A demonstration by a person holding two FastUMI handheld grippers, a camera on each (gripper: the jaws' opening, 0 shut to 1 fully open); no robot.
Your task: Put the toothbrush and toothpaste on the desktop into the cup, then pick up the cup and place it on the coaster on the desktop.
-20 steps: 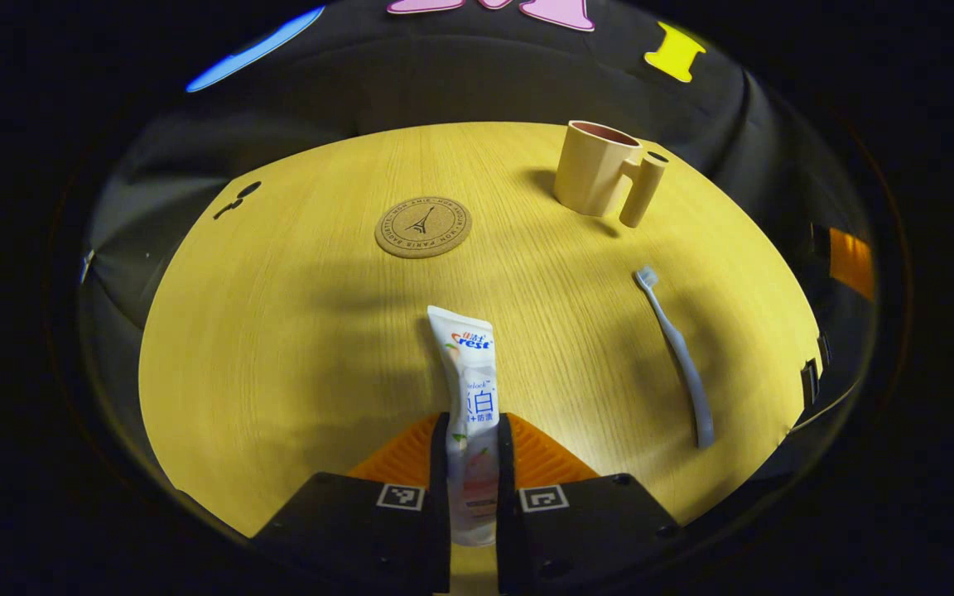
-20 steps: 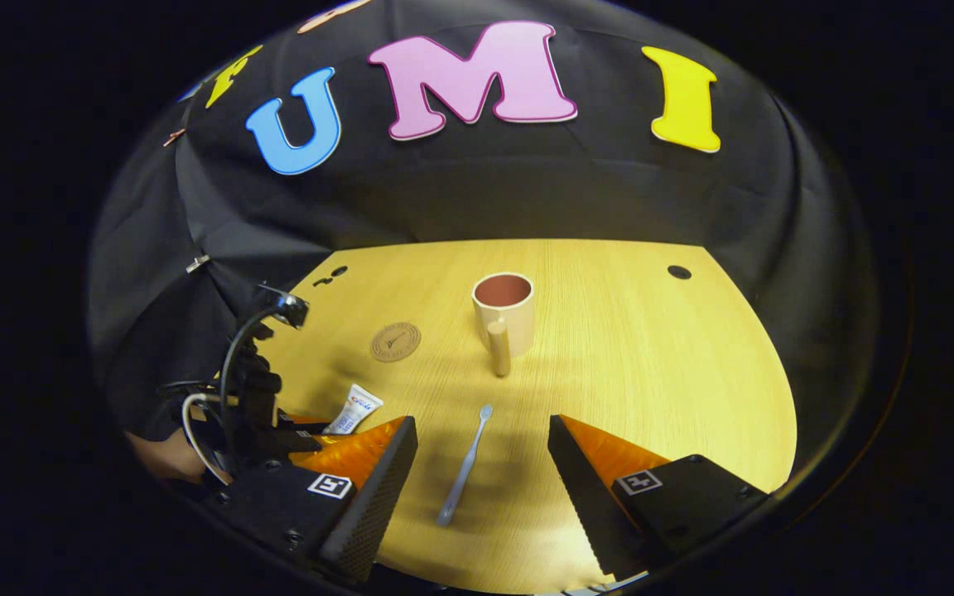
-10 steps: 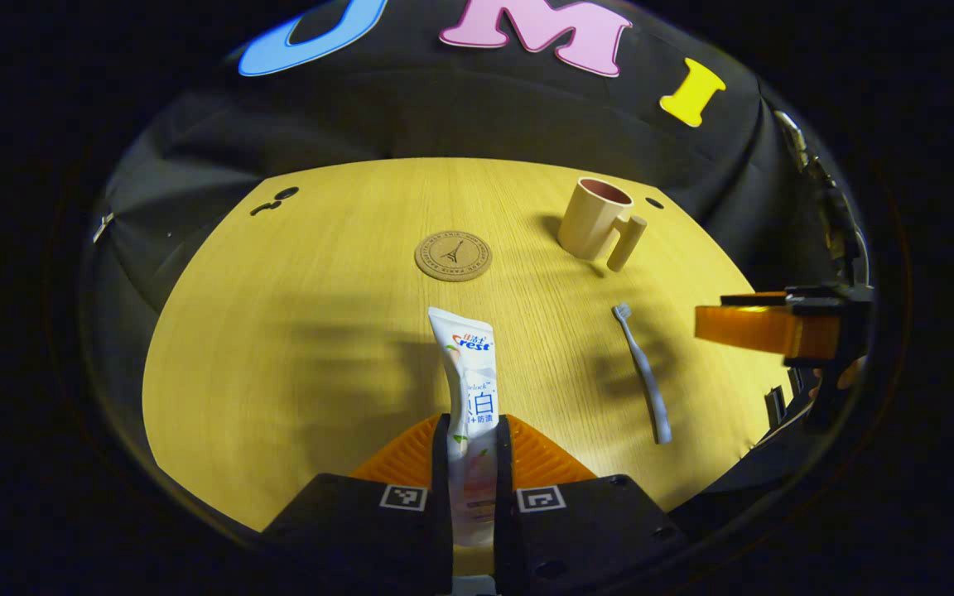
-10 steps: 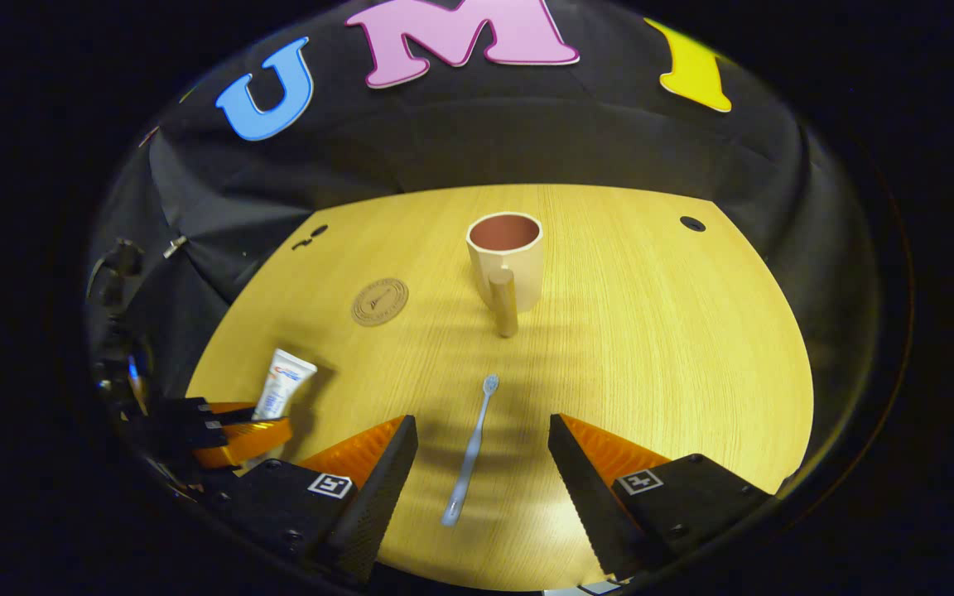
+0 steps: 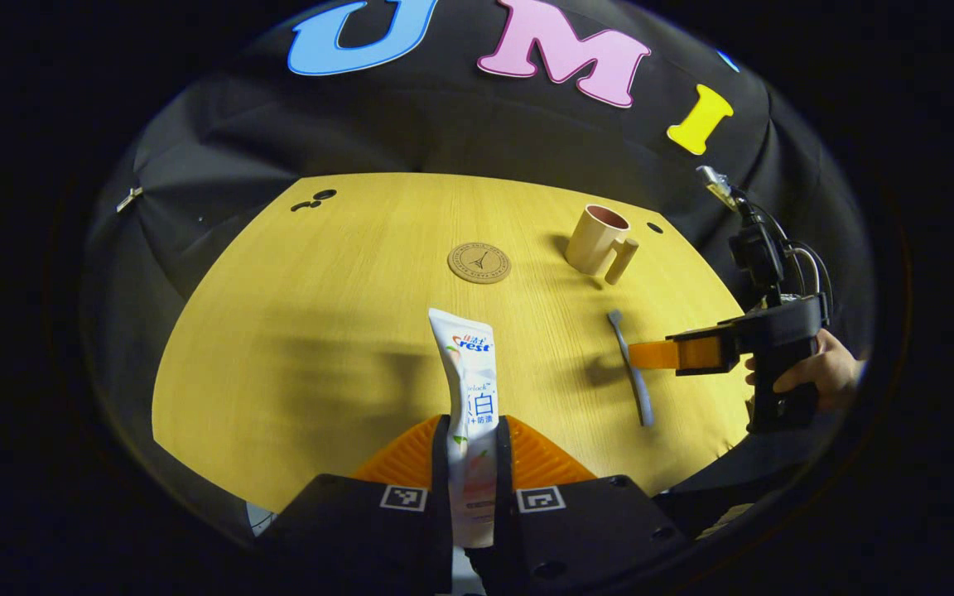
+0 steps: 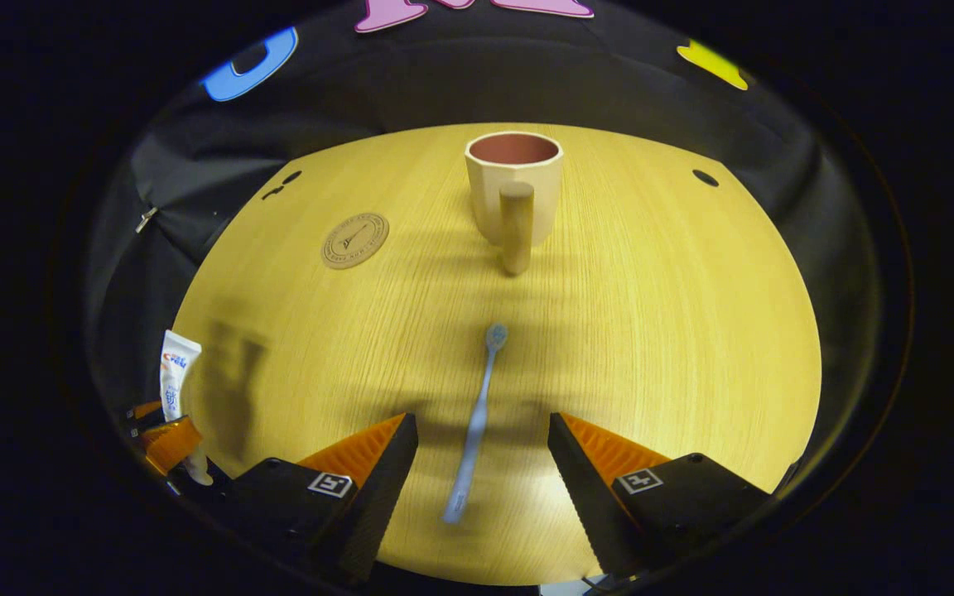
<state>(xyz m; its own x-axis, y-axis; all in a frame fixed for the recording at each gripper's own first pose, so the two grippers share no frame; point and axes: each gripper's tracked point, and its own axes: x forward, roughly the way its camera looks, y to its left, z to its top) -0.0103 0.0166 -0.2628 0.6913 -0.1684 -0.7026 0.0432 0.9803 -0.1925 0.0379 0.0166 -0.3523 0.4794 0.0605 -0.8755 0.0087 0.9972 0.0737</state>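
Above the bench [image 5: 295, 331] my left jaws clamp the toothpaste [image 5: 470, 389] for the cup [image 6: 514, 186]; right jaws wide, straddling the toothbrush [image 6: 474, 426] to grab.

This is a recording booth staged as a bathroom-style tabletop, not a lived-in room. A black cloth wall [image 5: 444, 124] drapes closely around the upper half of both views and falls behind a pale wooden table [image 6: 651, 331], which has small dark holes [image 6: 705, 177] near its far edge. In the left gripper view, at the right edge, a hand [image 5: 816, 372] grips a cabled handheld device.
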